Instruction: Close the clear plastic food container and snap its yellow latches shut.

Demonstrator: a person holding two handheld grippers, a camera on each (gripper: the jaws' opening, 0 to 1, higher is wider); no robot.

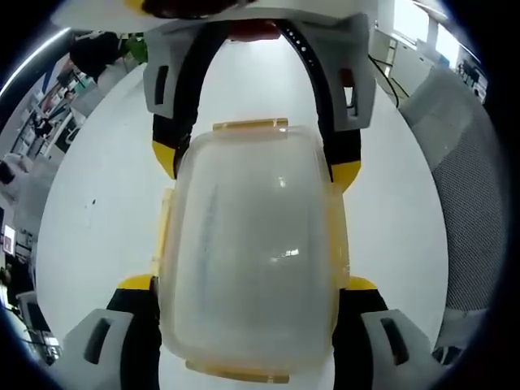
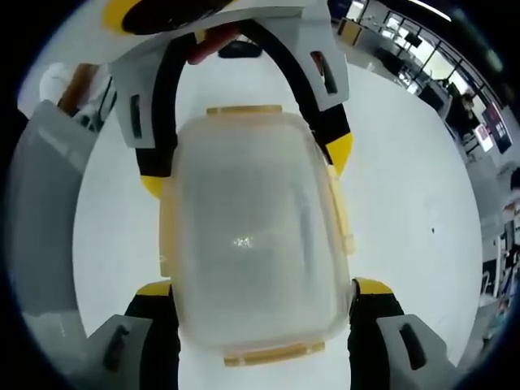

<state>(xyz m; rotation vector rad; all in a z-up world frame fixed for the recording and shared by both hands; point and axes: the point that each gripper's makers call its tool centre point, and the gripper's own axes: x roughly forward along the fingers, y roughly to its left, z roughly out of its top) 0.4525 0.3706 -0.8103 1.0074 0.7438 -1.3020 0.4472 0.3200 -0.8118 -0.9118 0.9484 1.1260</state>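
Left gripper view: box [image 1: 252,244] on the white table [image 1: 106,203], lid down on it, lying lengthwise between the left gripper's [image 1: 248,286] own jaws. Yellow tips pressed to both long sides near the close end, so clamped on the box. Latches [image 1: 250,125] at the far and near ends, amber and flat; more along the long edges, though whether snapped down is hard to judge through the cloudy plastic. Opposite, the right gripper [image 1: 256,162] reaching in from the far end, its yellow tips against the box's far corners. Grey mesh chair [image 1: 471,211] off to the right side.

Right gripper view: same box [image 2: 248,244], seen from the other end, between the right gripper's [image 2: 260,288] jaws, tips touching both long sides, gripping it. Left gripper [image 2: 244,166] facing from the far end, tips on the far corners. Latch [image 2: 244,110] at the far end, another at the near end. Table [image 2: 406,187] bare around the box.
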